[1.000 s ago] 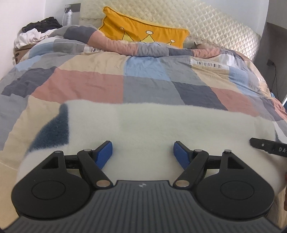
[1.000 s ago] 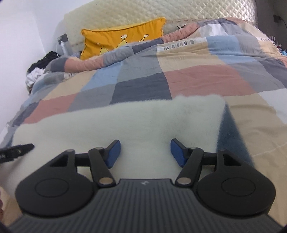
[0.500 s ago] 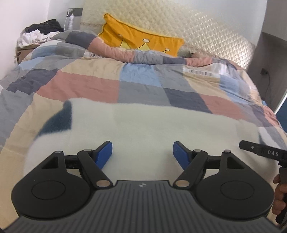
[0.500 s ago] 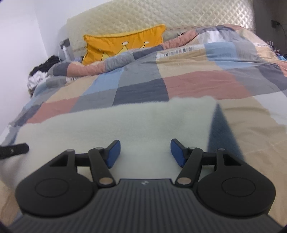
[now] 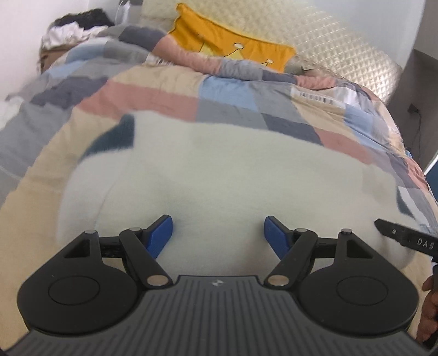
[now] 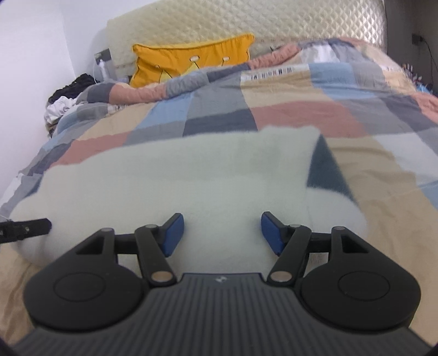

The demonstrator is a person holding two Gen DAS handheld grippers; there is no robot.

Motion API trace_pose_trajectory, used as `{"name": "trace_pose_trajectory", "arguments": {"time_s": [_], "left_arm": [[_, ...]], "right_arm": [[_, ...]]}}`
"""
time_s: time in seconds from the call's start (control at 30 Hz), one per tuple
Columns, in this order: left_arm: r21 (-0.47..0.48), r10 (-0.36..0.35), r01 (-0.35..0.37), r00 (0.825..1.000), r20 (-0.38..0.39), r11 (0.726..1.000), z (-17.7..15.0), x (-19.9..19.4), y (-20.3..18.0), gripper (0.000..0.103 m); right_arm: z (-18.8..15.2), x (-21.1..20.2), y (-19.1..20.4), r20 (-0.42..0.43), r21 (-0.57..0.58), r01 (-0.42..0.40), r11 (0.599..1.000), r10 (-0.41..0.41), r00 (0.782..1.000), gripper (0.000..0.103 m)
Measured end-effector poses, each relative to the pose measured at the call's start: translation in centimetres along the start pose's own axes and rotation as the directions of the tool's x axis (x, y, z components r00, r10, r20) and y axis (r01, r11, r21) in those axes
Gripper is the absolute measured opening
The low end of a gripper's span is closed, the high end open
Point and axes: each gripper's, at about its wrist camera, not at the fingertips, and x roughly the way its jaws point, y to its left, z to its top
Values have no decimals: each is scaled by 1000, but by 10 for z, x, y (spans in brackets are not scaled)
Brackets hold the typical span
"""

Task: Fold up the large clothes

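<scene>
A cream fleece garment lies folded in a wide band across the patchwork quilt. A dark blue part shows at its left end. My left gripper hovers open over the garment's near edge, with nothing between its blue pads. In the right wrist view the same garment has its dark blue part at the right end. My right gripper is also open above the near edge and holds nothing. Each view catches the other gripper's black finger at its side.
A yellow crown pillow leans on the quilted headboard. Loose clothes are piled at the far left by the wall. A person's hand shows at the right edge. The quilt stretches beyond the garment.
Both grippers have shifted over the bed, so the garment sits higher in each view. The left view has tilted slightly. Both jaws stay open and the garment lies as before.
</scene>
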Motion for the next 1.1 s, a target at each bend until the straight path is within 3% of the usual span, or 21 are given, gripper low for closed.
{"name": "trace_pose_trajectory", "arguments": {"time_s": [0.17, 0.33, 0.4, 0.57, 0.67, 0.8, 0.93, 1.0, 1.1], "left_arm": [[-92, -71, 72, 997, 16, 993, -5, -25, 6, 78], [-219, -140, 132, 990, -22, 967, -30, -47, 16, 79], [-303, -161, 139, 986, -50, 943, -36, -45, 24, 79], [-497, -158, 103, 985, -70, 862, -39, -22, 54, 80], [-597, -196, 113, 978, -74, 794, -40, -4, 68, 80], [-734, -324, 192, 945, -39, 651, -47, 21, 79, 82], [-790, -349, 223, 937, 12, 571, -48, 37, 81, 80], [-799, -328, 223, 944, 34, 559, -47, 40, 81, 77], [-767, -288, 207, 957, 30, 607, -43, 40, 76, 56]], "right_arm": [[-5, 5, -3, -2, 17, -10, 1000, 10, 1000, 65], [-6, 3, -3, -1, 28, -11, 1000, 11, 1000, 65], [-6, 2, -2, -2, 32, -10, 999, 10, 1000, 65], [-6, 1, -3, -4, 37, -12, 999, 12, 1000, 65], [-6, 1, -2, -5, 38, -12, 999, 12, 1000, 65], [-6, 1, -3, -6, 44, -12, 999, 13, 1000, 65], [-6, 1, -4, -9, 52, -14, 999, 14, 1000, 65], [-5, 0, -6, -7, 65, -21, 998, 21, 1000, 65], [-1, -7, -10, 2, 120, -53, 991, 53, 999, 67]]}}
